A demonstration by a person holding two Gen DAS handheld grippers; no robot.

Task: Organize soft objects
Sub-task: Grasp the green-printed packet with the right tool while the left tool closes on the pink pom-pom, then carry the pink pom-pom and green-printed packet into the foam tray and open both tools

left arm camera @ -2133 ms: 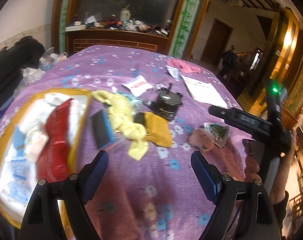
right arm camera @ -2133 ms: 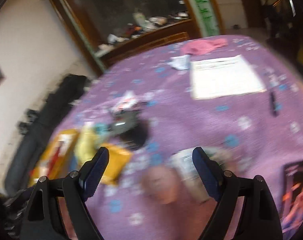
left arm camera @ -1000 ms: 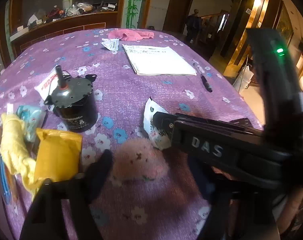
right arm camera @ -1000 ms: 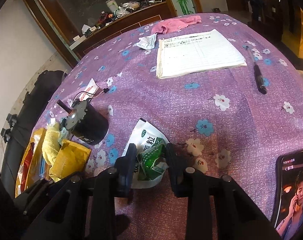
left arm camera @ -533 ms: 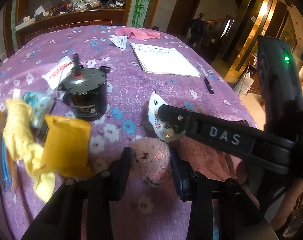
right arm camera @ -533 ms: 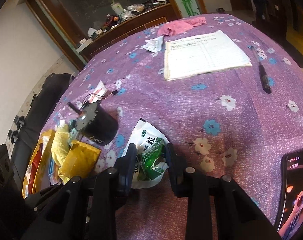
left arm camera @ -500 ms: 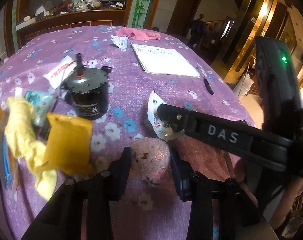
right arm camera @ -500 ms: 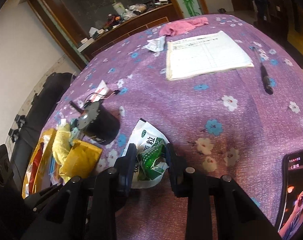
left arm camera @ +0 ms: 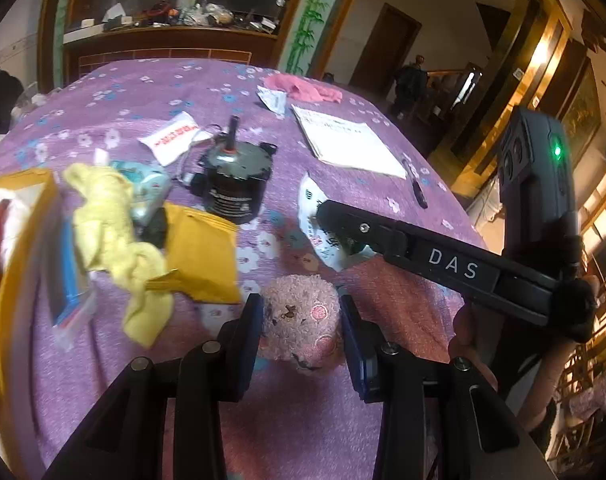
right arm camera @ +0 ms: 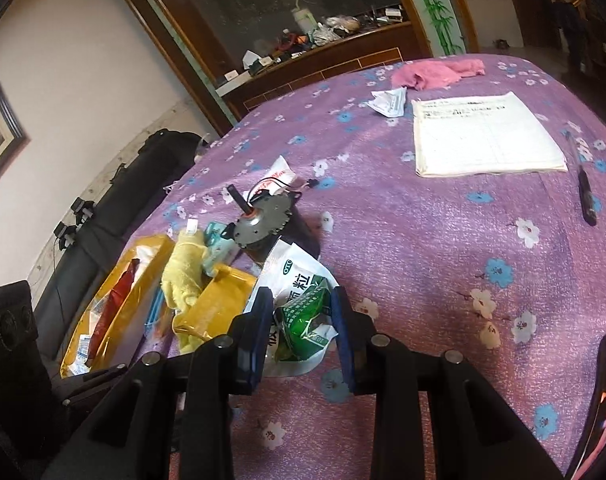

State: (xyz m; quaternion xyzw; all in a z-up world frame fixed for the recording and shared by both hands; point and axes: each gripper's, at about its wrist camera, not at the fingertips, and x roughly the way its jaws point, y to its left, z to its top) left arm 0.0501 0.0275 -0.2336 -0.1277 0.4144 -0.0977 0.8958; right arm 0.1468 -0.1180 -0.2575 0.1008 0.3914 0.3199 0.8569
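Pinching pink plush [left arm camera: 300, 322] (bare cloth [left arm camera: 303, 420] nearside)

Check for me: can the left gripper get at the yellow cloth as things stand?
Probably not yet: the left gripper is shut on the pink plush. The yellow cloth lies uncovered on top to its left, so dropping the plush first should free it.

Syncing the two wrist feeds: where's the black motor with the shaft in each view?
Left wrist: black motor sits upper centre, upright on the purple tablecloth, beyond the pink plush that the left gripper holds.
Right wrist: motor is left of centre, just behind the green-and-white packet in the right gripper.
Shared landmark: the white paper pad.
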